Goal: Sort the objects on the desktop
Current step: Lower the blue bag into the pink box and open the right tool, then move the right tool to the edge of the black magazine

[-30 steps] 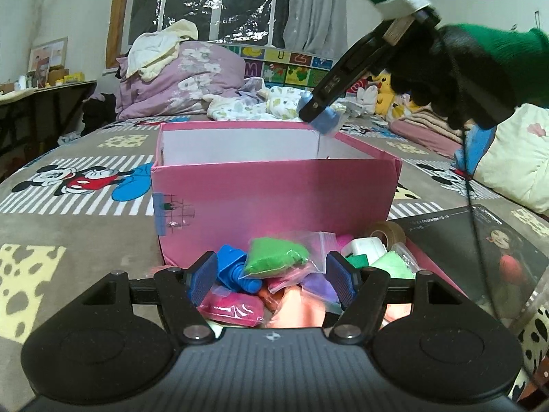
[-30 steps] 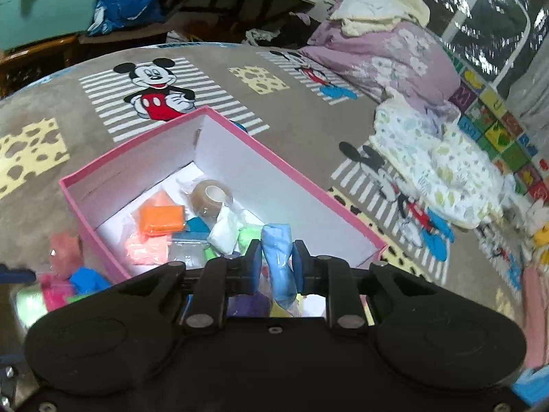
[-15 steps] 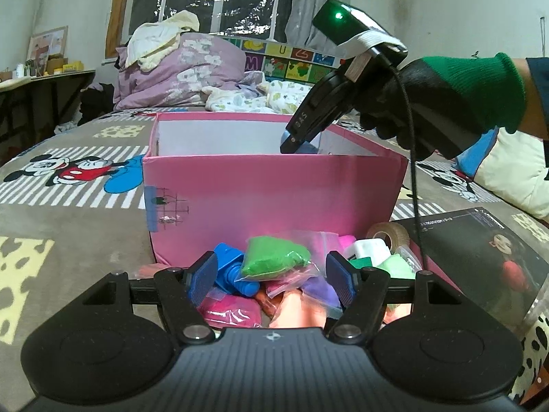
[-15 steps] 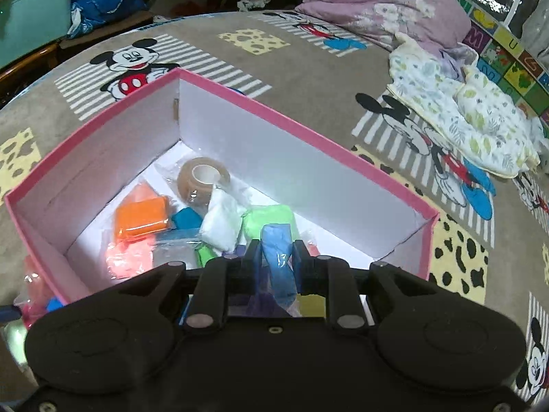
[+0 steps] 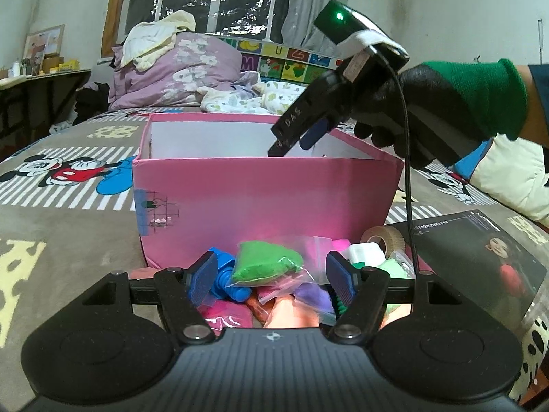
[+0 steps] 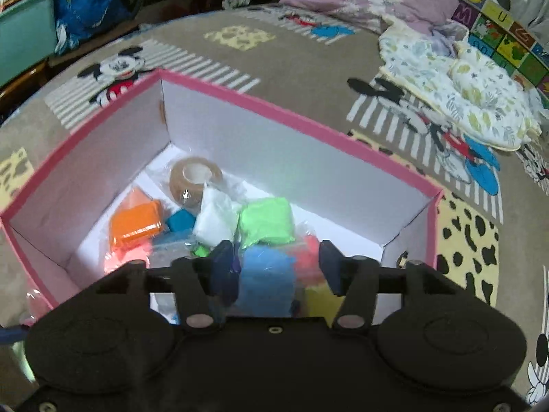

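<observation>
A pink box (image 5: pixel 267 199) stands on the patterned mat; in the right wrist view its rim (image 6: pixel 302 120) frames several bagged clay pieces and a tape roll (image 6: pixel 194 178). My right gripper (image 6: pixel 274 267) is open just over the box's inside, and a blue clay bag (image 6: pixel 266 274) lies loose between its spread jaws. In the left wrist view the right gripper (image 5: pixel 295 137) dips into the box. My left gripper (image 5: pixel 271 276) is open low in front of the box, with a green clay bag (image 5: pixel 266 262) between its jaws among several other bagged pieces.
A brown tape roll (image 5: pixel 382 240) and a dark booklet (image 5: pixel 480 247) lie right of the pile. Bedding (image 5: pixel 178 68) is heaped behind the box. A leafy cloth (image 6: pixel 459 86) lies on the mat beyond the box.
My right gripper moved down into the box and opened, letting go of the blue clay bag. My left gripper stayed open over the pile.
</observation>
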`<state>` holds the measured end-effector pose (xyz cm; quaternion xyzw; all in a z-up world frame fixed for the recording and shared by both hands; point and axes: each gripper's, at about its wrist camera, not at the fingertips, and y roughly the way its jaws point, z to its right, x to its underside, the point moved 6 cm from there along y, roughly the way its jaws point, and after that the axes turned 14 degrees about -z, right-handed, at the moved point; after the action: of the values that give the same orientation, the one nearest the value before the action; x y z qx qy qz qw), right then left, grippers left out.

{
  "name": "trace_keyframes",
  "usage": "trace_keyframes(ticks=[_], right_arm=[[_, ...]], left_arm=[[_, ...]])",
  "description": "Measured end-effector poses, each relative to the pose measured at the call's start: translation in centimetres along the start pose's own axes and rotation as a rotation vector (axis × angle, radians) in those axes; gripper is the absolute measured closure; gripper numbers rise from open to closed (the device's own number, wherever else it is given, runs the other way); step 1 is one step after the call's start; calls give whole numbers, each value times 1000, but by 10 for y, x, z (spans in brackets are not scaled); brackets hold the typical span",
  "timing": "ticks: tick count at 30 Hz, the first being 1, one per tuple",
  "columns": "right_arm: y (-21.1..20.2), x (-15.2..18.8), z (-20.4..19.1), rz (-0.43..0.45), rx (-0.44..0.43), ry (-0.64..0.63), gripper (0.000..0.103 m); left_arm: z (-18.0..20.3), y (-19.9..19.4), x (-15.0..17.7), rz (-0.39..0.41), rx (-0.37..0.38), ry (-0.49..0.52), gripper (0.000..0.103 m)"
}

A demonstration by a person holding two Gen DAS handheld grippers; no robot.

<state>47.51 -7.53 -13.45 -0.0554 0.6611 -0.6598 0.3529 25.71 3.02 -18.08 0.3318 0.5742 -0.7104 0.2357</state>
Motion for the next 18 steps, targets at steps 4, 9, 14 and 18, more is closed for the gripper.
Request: trace_keyframes(ticks=[4, 9, 14, 18], right_arm=[[-15, 3, -2, 17, -14, 8, 47], [-38, 15, 1, 34, 11, 13, 35], [-68, 39, 16, 69, 7, 73, 27], [-92, 66, 32, 91, 4, 125, 22]], left_arm=[[2, -3, 1, 5, -1, 10, 34], [5, -8, 2, 12, 24, 10, 34], [12, -13, 2, 14, 38, 22, 34], [18, -14, 3, 12, 53, 27, 34]])
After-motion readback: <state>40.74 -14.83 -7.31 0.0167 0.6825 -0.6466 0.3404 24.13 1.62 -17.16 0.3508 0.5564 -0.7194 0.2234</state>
